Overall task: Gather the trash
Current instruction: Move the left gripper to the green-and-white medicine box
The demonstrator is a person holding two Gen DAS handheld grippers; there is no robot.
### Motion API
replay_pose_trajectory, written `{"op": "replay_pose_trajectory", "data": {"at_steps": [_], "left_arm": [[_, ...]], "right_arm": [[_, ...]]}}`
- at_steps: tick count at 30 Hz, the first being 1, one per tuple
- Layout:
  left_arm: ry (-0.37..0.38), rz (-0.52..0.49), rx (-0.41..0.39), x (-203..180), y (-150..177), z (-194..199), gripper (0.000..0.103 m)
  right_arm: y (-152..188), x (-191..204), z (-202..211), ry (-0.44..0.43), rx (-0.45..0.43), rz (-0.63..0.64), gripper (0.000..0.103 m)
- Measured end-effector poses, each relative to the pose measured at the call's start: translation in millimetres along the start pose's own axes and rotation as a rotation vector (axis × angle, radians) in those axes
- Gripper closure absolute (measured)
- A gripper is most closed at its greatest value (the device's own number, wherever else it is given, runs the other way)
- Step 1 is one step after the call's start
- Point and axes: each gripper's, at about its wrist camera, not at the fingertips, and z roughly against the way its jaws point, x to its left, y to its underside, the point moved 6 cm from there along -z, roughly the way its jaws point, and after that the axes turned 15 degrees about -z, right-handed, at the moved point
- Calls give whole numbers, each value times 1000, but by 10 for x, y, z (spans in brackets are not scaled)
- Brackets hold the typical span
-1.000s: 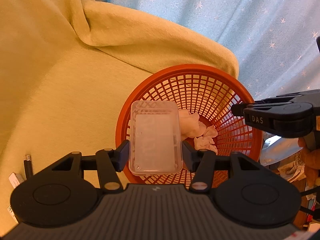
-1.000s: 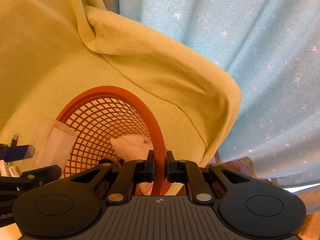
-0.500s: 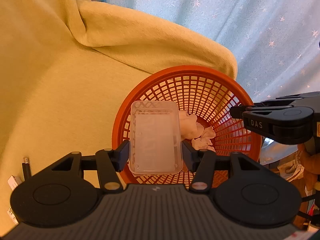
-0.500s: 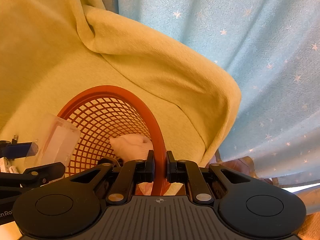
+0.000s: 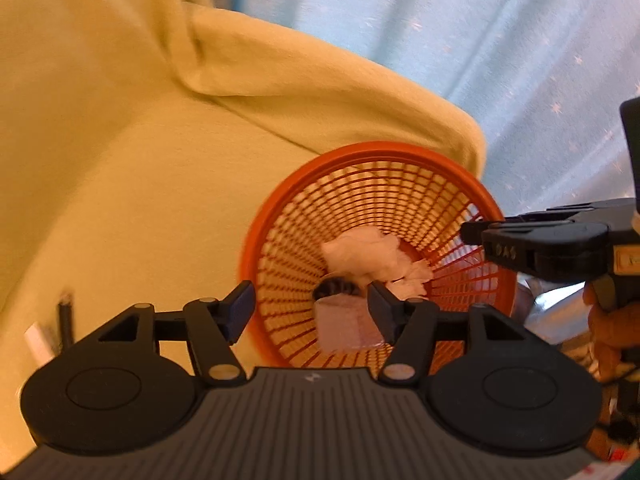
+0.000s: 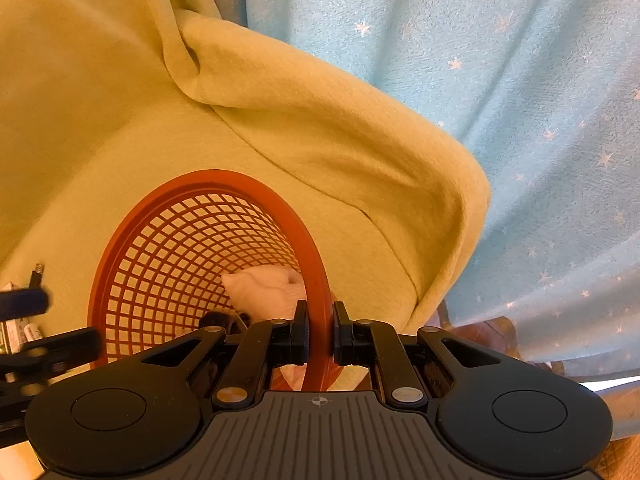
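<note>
A yellow fleece blanket (image 5: 120, 152) fills the left and centre of both views, with a pale blue star-printed curtain (image 6: 500, 80) at upper right. The round orange plastic mesh basket (image 5: 400, 168) sits right of centre in the left view. The right tool (image 6: 320, 334) is clenched on its rim. The left tool (image 5: 310, 310) stands released. Inside the basket lie crumpled white tissues (image 5: 368, 254) and a clear rectangular plastic box (image 5: 346, 328).
</note>
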Motion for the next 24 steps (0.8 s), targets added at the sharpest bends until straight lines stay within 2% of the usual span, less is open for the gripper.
{"op": "replay_pose_trajectory", "data": {"at_steps": [5, 10, 14, 16, 20, 24], "left_arm": [[-147, 98, 28, 332, 579, 337, 45], [-309, 236, 145, 950, 1417, 440, 45], [-388, 311, 245, 1440, 2007, 279, 46], [-413, 331, 279, 1631, 2194, 171, 46], [-417, 388, 295, 1919, 2419, 4, 46], [-372, 437, 293, 2071, 2499, -197, 43]], "right_arm": [[8, 39, 11, -24, -2, 27, 96], [27, 119, 26, -32, -3, 39, 96], [55, 153, 24, -7, -8, 32, 96], [68, 186, 24, 7, -14, 30, 96], [69, 269, 24, 28, -24, 34, 96], [68, 298, 11, 48, -26, 27, 96]]}}
